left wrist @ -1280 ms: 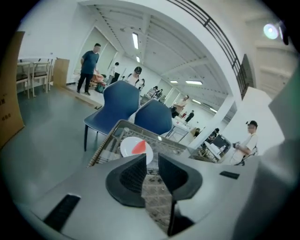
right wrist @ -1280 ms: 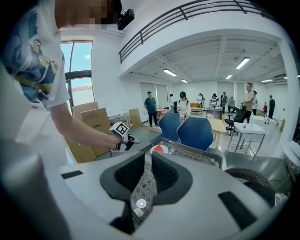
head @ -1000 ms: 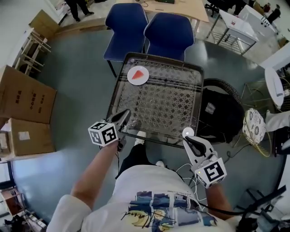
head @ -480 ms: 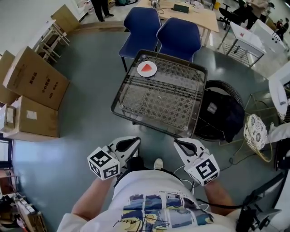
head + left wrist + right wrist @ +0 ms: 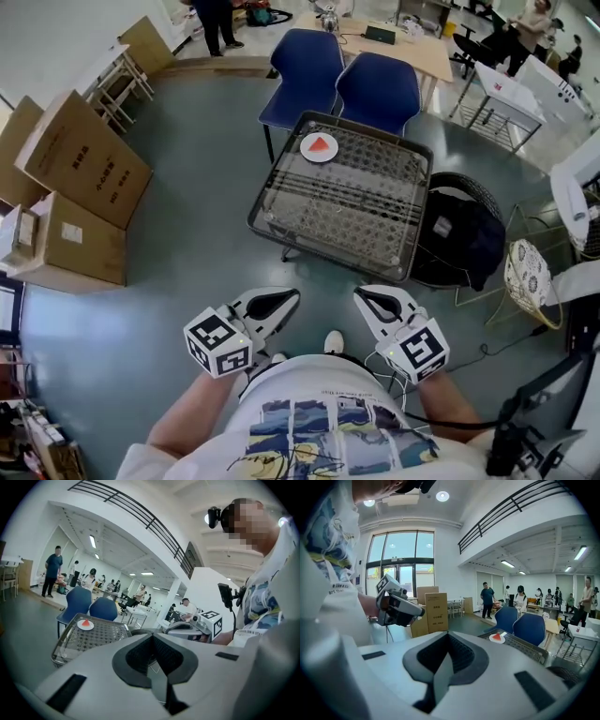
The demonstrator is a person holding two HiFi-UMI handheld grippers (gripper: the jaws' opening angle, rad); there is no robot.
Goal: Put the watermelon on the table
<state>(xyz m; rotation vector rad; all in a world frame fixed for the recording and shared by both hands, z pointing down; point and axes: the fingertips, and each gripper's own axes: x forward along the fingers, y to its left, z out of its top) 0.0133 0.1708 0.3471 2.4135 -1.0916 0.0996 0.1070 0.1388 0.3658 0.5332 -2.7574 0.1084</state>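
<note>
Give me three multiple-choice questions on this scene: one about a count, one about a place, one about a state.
1. How many blue chairs stand behind the table? A. one B. two C. four
2. Where is the watermelon slice? A. on a chair B. on a white plate on the table C. under the table
3. The right claw is: A. open B. shut on the plate C. shut and empty
Answers: 1 B, two side by side; 2 B, red slice sits on the plate; 3 C, jaws together, nothing between.
</note>
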